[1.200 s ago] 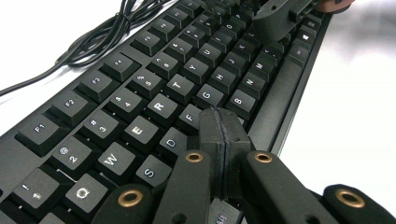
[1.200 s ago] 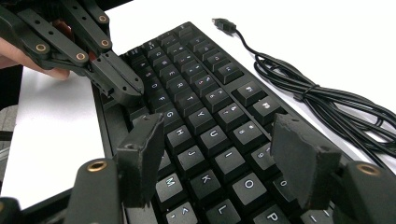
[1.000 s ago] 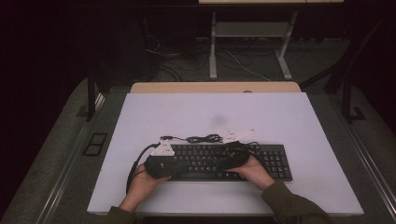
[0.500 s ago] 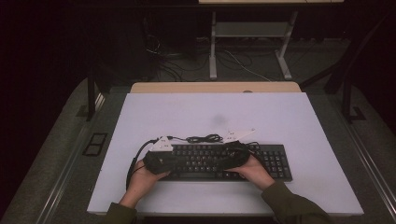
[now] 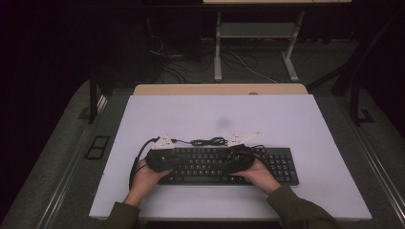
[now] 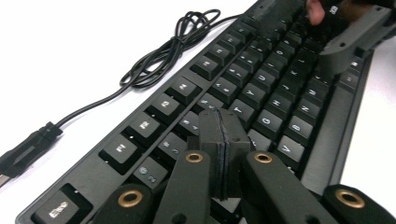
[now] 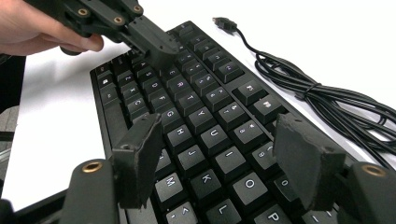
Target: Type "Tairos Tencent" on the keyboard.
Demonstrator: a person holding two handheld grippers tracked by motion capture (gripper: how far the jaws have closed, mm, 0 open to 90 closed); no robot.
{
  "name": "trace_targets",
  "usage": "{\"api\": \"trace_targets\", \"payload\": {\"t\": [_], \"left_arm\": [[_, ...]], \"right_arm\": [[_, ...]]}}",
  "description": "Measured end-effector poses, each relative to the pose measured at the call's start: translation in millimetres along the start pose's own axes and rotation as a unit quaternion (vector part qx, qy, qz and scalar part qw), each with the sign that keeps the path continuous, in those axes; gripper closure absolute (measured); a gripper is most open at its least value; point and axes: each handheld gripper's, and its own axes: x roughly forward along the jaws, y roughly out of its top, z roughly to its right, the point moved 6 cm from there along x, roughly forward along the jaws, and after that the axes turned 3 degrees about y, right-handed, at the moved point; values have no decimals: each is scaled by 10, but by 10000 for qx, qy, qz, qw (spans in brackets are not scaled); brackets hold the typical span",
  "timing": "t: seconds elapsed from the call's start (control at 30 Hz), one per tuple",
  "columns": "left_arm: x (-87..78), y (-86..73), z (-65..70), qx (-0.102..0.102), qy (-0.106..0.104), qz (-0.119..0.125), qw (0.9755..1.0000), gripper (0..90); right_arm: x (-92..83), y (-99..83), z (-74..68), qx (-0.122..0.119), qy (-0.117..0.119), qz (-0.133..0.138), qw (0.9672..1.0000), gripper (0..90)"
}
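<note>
A bundled black cable [image 5: 208,141] lies on the white counter [image 5: 286,119] just behind the keyboard [image 5: 282,164], its plug [image 7: 223,23] resting loose near the keyboard's far corner; nothing stands between the tools and the keys. Both forearms come in from the near edge, each hand wrapped around a tool and angled inward over the keyboard. The left hand-held gripper [image 6: 220,135] points down at the letter rows with its jaws pressed flat together and nothing between them, its tip just over the keys near the upper letter row. The right hand-held gripper [image 7: 219,161] hovers over the right-hand letter keys; its jaws have just been opening and stand apart, holding nothing. The keyboard is black, full-size, lying flat near the counter's front edge, with pale legends on its keycaps.
</note>
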Motion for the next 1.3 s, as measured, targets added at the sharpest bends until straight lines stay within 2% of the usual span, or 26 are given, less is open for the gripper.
{"api": "trace_targets", "payload": {"t": [0.1, 0.43, 0.6, 0.7, 0.97, 1.3], "left_arm": [[20, -8, 4, -58, -3, 3, 10000, 889], [49, -20, 15, 85, -24, -106, 9999, 889], [54, -26, 18, 28, -36, -92, 9999, 889], [69, -40, 16, 68, -17, -143, 9999, 889], [44, -22, 9, -23, -37, -51, 10000, 889], [8, -13, 21, -11, -36, -22, 10000, 888]], "right_arm": [[4, -3, 1, -9, -2, -13, 10000, 309], [-1, -2, 1, -13, -23, -12, 10000, 307], [-6, 1, 3, -3, -35, -7, 10000, 307], [-9, 3, 3, -11, -37, -5, 10000, 307], [-22, 17, 10, -6, -59, 37, 10000, 307], [-36, 25, 14, 21, -72, 51, 10000, 313]]}}
